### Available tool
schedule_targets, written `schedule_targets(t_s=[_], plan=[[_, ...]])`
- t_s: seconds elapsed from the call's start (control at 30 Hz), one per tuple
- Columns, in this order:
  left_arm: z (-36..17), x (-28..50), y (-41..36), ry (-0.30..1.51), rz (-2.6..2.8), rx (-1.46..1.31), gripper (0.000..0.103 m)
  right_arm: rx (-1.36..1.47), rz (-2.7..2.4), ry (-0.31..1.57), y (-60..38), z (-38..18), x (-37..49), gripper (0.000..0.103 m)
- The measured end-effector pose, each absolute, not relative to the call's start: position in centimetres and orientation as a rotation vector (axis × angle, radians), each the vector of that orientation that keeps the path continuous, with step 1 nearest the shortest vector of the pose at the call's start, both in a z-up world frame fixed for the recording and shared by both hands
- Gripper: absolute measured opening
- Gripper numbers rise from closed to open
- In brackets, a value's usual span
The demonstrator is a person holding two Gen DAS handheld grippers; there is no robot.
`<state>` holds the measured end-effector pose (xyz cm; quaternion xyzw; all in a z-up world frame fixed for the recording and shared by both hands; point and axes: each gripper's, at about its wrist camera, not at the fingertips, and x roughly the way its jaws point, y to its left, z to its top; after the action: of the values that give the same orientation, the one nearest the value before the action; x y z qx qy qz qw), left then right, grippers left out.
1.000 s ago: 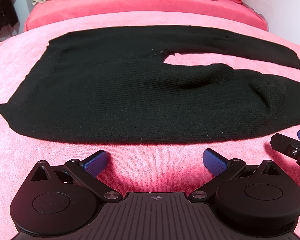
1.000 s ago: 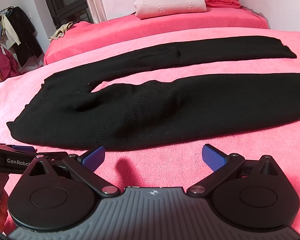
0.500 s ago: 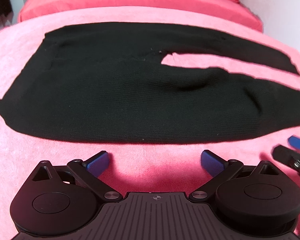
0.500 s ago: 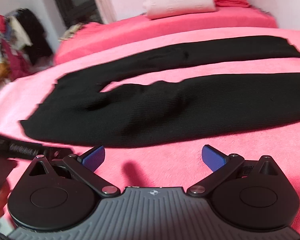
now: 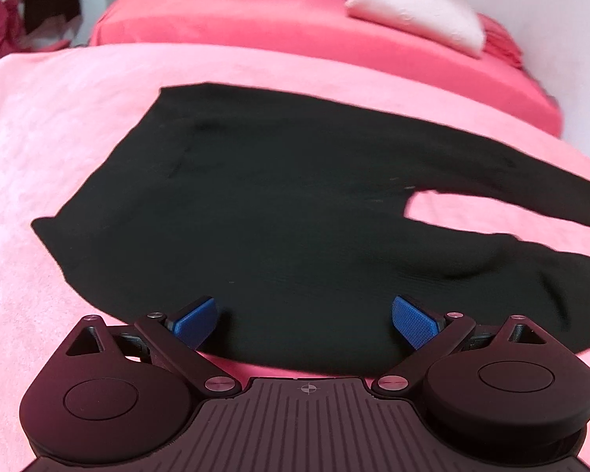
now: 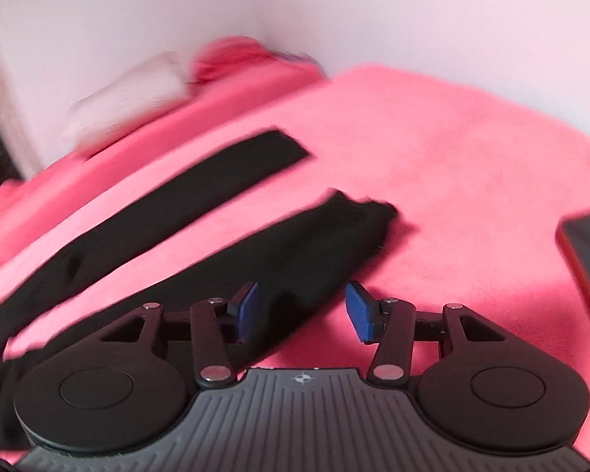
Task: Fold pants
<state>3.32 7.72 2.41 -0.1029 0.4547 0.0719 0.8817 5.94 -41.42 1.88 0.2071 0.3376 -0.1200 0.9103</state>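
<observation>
Black knit pants (image 5: 295,212) lie flat on a pink blanket (image 5: 59,126), waist to the left and both legs running right. My left gripper (image 5: 305,320) hangs open over the near edge of the seat, blue pads wide apart, with fabric below them. In the right wrist view the near leg (image 6: 314,251) ends at its cuff (image 6: 369,216), and the far leg (image 6: 216,169) lies beyond. My right gripper (image 6: 301,312) is over the near leg close to the cuff. Its jaws are closing, with the leg's edge between them and no pad pressing on it.
A red bed (image 5: 295,27) with a pale folded quilt (image 5: 413,11) stands behind the blanket, against a white wall (image 6: 334,11). A dark flat object (image 6: 586,244) sits at the right edge of the right wrist view. Clothes hang at the far left (image 5: 11,8).
My right gripper swung right along the near leg to the cuff end, rolled, and its jaws narrowed. My left gripper moved forward over the pants' near edge and tilted.
</observation>
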Motion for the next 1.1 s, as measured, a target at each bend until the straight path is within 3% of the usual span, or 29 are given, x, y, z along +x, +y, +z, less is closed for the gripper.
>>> schedule_targets(t_s=[0.1, 0.17, 0.2, 0.23, 0.4, 0.5, 0.6, 0.67, 0.77, 0.8, 0.83, 1.0, 1.1], plan=[[1.0, 4.0, 8.3, 0.984, 0.168, -0.217, 0.103, 0.477, -0.216, 0.658, -41.8, 1.5, 7.1, 0.054], [0.3, 4.2, 8.4, 0.992, 0.185, -0.206, 0.103, 0.474, -0.172, 0.647, -41.4, 1.1, 8.0, 0.034], [0.2, 4.3, 8.1, 0.989, 0.193, -0.189, 0.103, 0.453, -0.161, 0.644, -41.0, 0.9, 8.4, 0.011], [0.2, 4.3, 8.1, 0.989, 0.195, -0.180, 0.103, 0.402, -0.177, 0.637, -40.7, 0.9, 8.5, 0.008], [0.0, 4.1, 7.6, 0.989, 0.174, -0.159, 0.103, 0.342, -0.303, 0.516, -43.5, 2.9, 5.8, 0.007], [-0.1, 4.3, 7.2, 0.990, 0.176, -0.135, 0.103, 0.350, -0.322, 0.646, -44.5, 0.7, 6.6, 0.008], [-0.1, 4.3, 7.4, 0.988, 0.166, -0.142, 0.103, 0.383, -0.315, 0.592, -44.3, 1.1, 6.0, 0.009], [0.2, 4.0, 7.8, 0.986, 0.147, -0.156, 0.103, 0.421, -0.331, 0.571, -44.5, 1.8, 5.7, 0.020], [0.6, 3.1, 8.9, 0.968, 0.134, -0.180, 0.103, 0.327, -0.426, 0.521, -43.5, 3.9, 4.6, 0.042], [0.8, 2.8, 9.3, 0.959, 0.138, -0.186, 0.103, 0.282, -0.438, 0.501, -43.1, 4.4, 4.4, 0.061], [0.9, 2.5, 9.6, 0.953, 0.140, -0.191, 0.103, 0.234, -0.434, 0.477, -42.1, 5.2, 3.7, 0.070], [0.9, 2.4, 10.4, 0.943, 0.129, -0.217, 0.103, 0.092, -0.118, 0.477, -34.8, 7.6, 1.1, 0.069], [0.6, 2.5, 9.9, 0.947, 0.125, -0.202, 0.103, 0.005, 0.222, 0.588, -28.1, 6.8, 0.8, 0.061]])
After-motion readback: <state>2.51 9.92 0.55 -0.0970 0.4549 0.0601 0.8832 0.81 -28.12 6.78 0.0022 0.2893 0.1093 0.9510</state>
